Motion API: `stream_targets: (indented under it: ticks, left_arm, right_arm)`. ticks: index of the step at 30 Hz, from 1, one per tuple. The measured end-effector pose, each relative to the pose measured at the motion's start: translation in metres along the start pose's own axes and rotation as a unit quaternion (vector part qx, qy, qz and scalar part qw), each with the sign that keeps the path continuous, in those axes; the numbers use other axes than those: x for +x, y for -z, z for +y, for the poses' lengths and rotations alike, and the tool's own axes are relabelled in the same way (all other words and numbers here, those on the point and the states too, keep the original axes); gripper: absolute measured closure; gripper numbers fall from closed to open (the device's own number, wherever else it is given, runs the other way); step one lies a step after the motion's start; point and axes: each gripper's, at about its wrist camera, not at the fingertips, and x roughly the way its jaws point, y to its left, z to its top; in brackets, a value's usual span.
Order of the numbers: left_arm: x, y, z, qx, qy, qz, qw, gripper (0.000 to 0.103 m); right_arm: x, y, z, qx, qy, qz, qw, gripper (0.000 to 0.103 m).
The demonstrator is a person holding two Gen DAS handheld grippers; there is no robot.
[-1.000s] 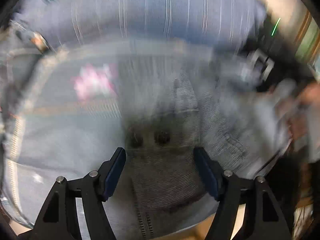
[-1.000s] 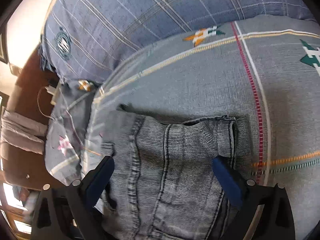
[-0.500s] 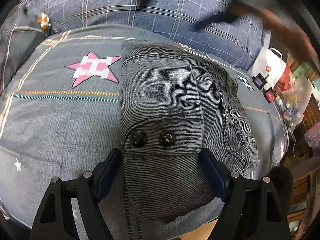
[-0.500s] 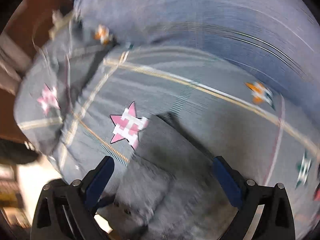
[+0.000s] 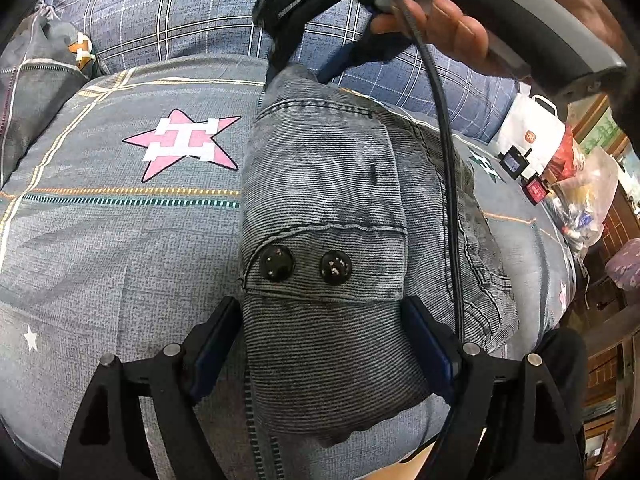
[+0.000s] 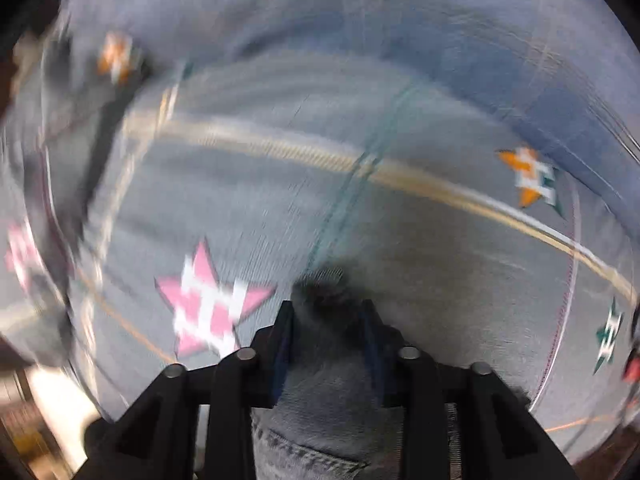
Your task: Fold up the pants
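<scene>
Where the bedspread (image 5: 120, 240) spreads out ahead of the left gripper (image 5: 322, 344), the grey denim pants (image 5: 324, 208) lie on it as a folded bundle running straight away from the tool. The left gripper's jaws stand wide apart, one blue pad (image 5: 216, 344) on either flank of the near end of the bundle, not pinching it. Two dark snap buttons (image 5: 306, 266) sit on a flap just beyond the pads. A pink star print (image 5: 184, 144) lies on the bedspread ahead and to the left.

At the far end of the bundle, the right gripper (image 5: 304, 68) comes down from above, held by a hand (image 5: 436, 24), and its tips meet the far edge of the denim. A black cable (image 5: 448, 184) hangs from it across the right side of the pants.

In the right wrist view, which is blurred, the right gripper (image 6: 326, 320) has its fingers drawn in close with a dark fold of the pants (image 6: 324, 384) pinched between them.

Off to the right of the left gripper, past the edge of the bed, a white paper bag (image 5: 528, 136) stands upright, its contents hidden. Beside it a clear plastic bag (image 5: 584, 196) holds a jumble of small coloured packets that cannot be made out. A plaid quilt (image 5: 168, 8) lies beyond the pants.
</scene>
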Motion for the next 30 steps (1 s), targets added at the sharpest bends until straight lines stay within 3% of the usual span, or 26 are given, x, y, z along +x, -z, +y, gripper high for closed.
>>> stream_targets:
  ticks: [3,5,7,9,10,11,12,13,16,18,19,21,22,27,29,30]
  left_arm:
    - [0.002,0.001,-0.004,0.000,-0.001,-0.006,1.0000,0.020]
    - [0.003,0.003,-0.006,-0.002,0.001,-0.009,1.0000,0.019]
    - [0.004,0.005,-0.008,-0.001,0.000,-0.014,0.9999,0.018]
    - [0.001,0.007,-0.009,0.000,-0.002,-0.018,0.9998,0.018]
    - [-0.001,0.006,-0.009,-0.004,0.006,-0.017,0.9998,0.018]
    - [-0.003,0.005,-0.007,-0.008,0.012,-0.015,0.9998,0.018]
    - [-0.008,0.004,-0.007,-0.016,0.012,-0.012,0.9997,0.018]
    - [-0.016,0.004,-0.005,-0.022,0.009,-0.020,0.9995,0.018]
    - [-0.046,0.002,0.002,-0.037,0.006,-0.046,0.9983,0.018]
    - [-0.061,0.004,0.006,-0.051,0.002,-0.063,0.9967,0.018]
    - [-0.062,0.004,0.009,-0.058,-0.002,-0.064,0.9963,0.018]
    - [-0.054,0.000,0.016,-0.078,-0.012,-0.041,0.9961,0.018]
    - [-0.051,0.000,0.018,-0.085,-0.015,-0.028,0.9959,0.018]
    - [-0.057,-0.009,0.019,-0.089,-0.034,-0.034,0.9949,0.018]
    - [-0.058,-0.012,0.018,-0.091,-0.041,-0.036,0.9943,0.018]
    - [-0.056,-0.014,0.015,-0.088,-0.043,-0.036,0.9945,0.018]
  right_arm:
    - [-0.026,0.014,-0.022,0.024,0.022,-0.067,0.997,0.046]
    - [-0.044,0.034,-0.033,0.036,-0.026,-0.087,0.995,0.046]
    - [-0.056,0.065,-0.041,0.028,-0.107,-0.097,0.989,0.045]
    - [-0.043,0.084,-0.042,0.022,-0.121,-0.088,0.989,0.043]
    - [-0.029,0.093,-0.050,0.025,-0.101,-0.072,0.992,0.046]
    - [-0.016,0.099,-0.060,0.026,-0.091,-0.068,0.993,0.059]
    - [-0.017,0.107,-0.069,0.029,-0.080,-0.095,0.992,0.067]
    - [-0.025,0.112,-0.071,0.035,-0.089,-0.108,0.990,0.067]
    - [-0.062,0.132,-0.064,0.013,-0.067,-0.174,0.982,0.053]
    - [-0.075,0.157,-0.067,0.011,-0.120,-0.200,0.972,0.034]
    - [-0.067,0.165,-0.071,0.009,-0.125,-0.194,0.973,0.034]
    - [-0.023,0.170,-0.084,0.013,-0.100,-0.134,0.986,0.037]
    - [-0.011,0.174,-0.094,0.025,-0.122,-0.129,0.984,0.038]
    - [-0.070,0.216,-0.102,0.026,-0.143,-0.222,0.964,0.036]
    - [-0.067,0.234,-0.104,0.021,-0.173,-0.225,0.959,0.033]
    - [-0.052,0.240,-0.103,0.016,-0.163,-0.200,0.966,0.032]
